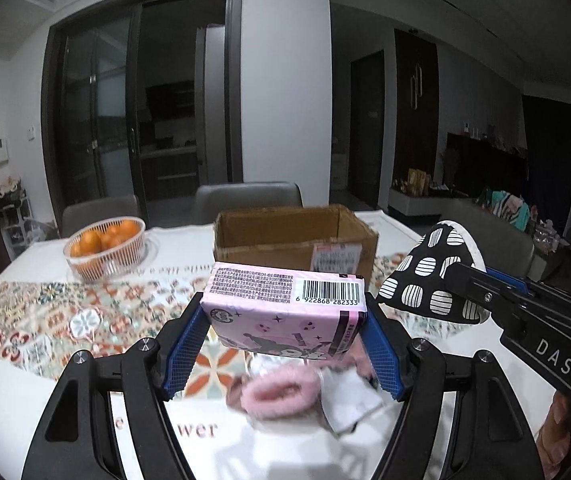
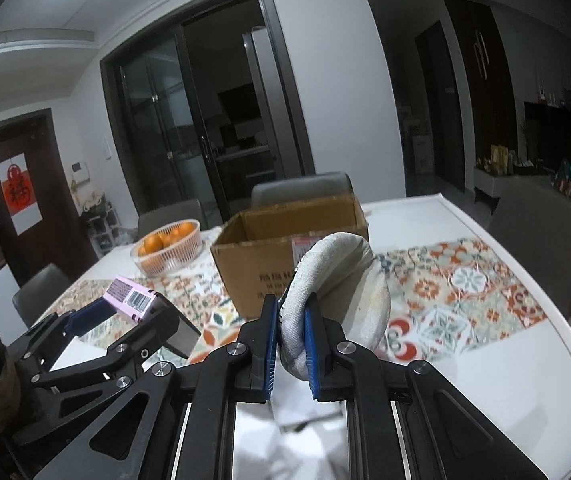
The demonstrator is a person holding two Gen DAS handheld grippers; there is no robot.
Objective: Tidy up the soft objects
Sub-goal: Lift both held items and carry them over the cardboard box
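My left gripper (image 1: 285, 320) is shut on a pink tissue pack (image 1: 285, 308) with a barcode, held above the table; it shows in the right wrist view too (image 2: 131, 298). My right gripper (image 2: 290, 320) is shut on a folded pot holder (image 2: 337, 280), grey-white on this side, black with white ovals in the left wrist view (image 1: 433, 276). An open cardboard box (image 1: 297, 240) stands on the table behind both; it also shows in the right wrist view (image 2: 285, 256). A pink fluffy scrunchie (image 1: 281, 394) and a white cloth piece (image 1: 349, 400) lie on the table below the left gripper.
A white basket of oranges (image 1: 105, 246) stands at the back left of the table, also in the right wrist view (image 2: 167, 246). A patterned runner (image 2: 465, 280) crosses the white table (image 2: 525, 360). Grey chairs (image 1: 245, 196) stand behind the table.
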